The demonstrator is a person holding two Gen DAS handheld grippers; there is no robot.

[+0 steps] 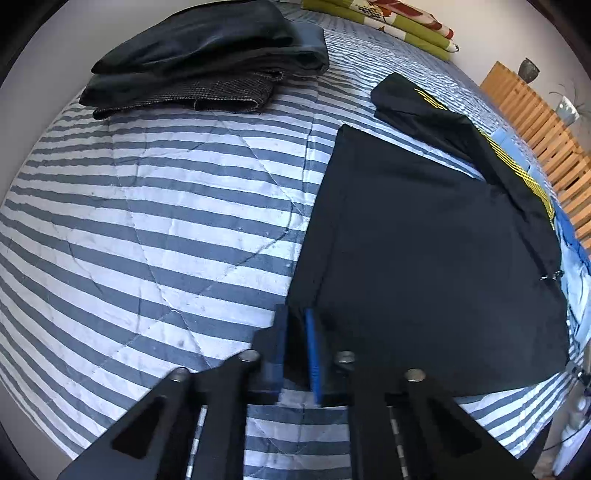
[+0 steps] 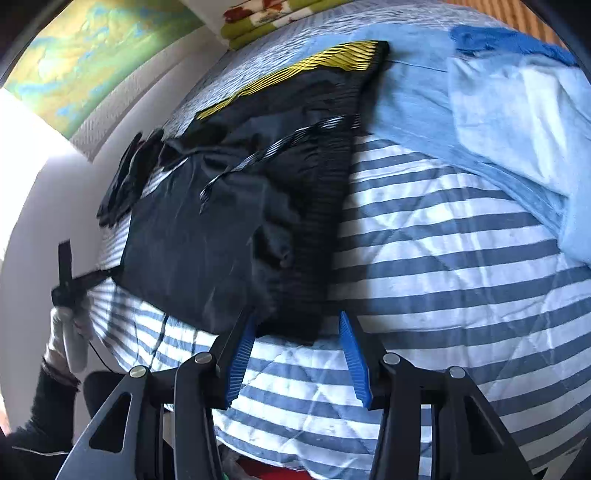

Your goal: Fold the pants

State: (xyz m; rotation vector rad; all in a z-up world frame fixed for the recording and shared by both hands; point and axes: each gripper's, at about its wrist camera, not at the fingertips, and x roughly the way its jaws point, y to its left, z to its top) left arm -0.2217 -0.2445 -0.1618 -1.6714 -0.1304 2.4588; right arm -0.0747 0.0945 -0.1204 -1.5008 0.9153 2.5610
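Under my fingers is a bed with a striped quilt (image 1: 177,221), grey-blue and white. The black pants (image 1: 424,251) lie flat on it by the near edge, yellow stripes along one side. A pile of dark folded clothes (image 1: 207,62) sits toward the far left corner. Folded green bedding (image 1: 388,22) lies along the far edge, and a light blue sheet (image 2: 498,122) is bunched at the right side.

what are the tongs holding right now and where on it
The left tongs are shut on the near corner of the black pants. The right tongs stand open around the waistband edge, holding nothing.
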